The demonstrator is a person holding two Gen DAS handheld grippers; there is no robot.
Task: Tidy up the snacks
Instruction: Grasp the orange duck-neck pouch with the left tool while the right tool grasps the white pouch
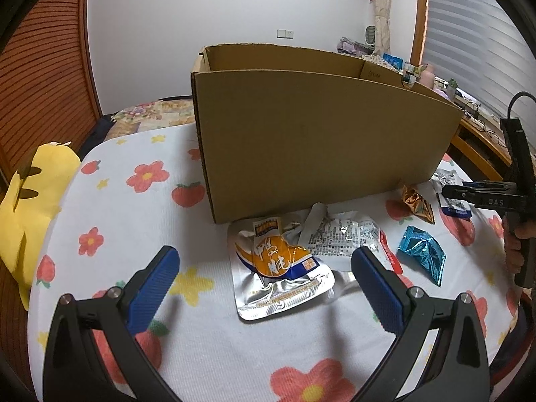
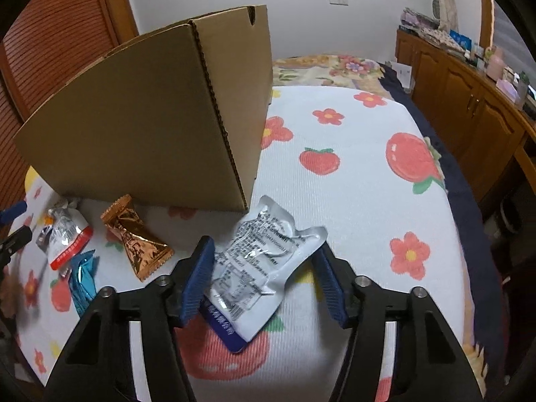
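Observation:
An open cardboard box (image 1: 318, 134) stands on a flowered cloth; it also shows in the right wrist view (image 2: 150, 127). My left gripper (image 1: 264, 268) is open, its fingers either side of a silver and orange pouch (image 1: 281, 268). A silver printed pouch (image 1: 345, 234), a copper wrapper (image 1: 417, 202) and a blue wrapper (image 1: 423, 253) lie to its right. My right gripper (image 2: 264, 268) is open around a silver pouch with a blue edge (image 2: 258, 268), pads apart from it. The copper wrapper (image 2: 137, 238), blue wrapper (image 2: 82, 281) and a red-edged pouch (image 2: 67, 238) lie to the left.
A yellow plush toy (image 1: 30, 207) lies at the cloth's left edge. Wooden cabinets (image 2: 469, 107) with clutter on top run along the right. A slatted wooden door (image 1: 40, 67) stands on the left. The right gripper (image 1: 469, 194) shows at the left view's far right.

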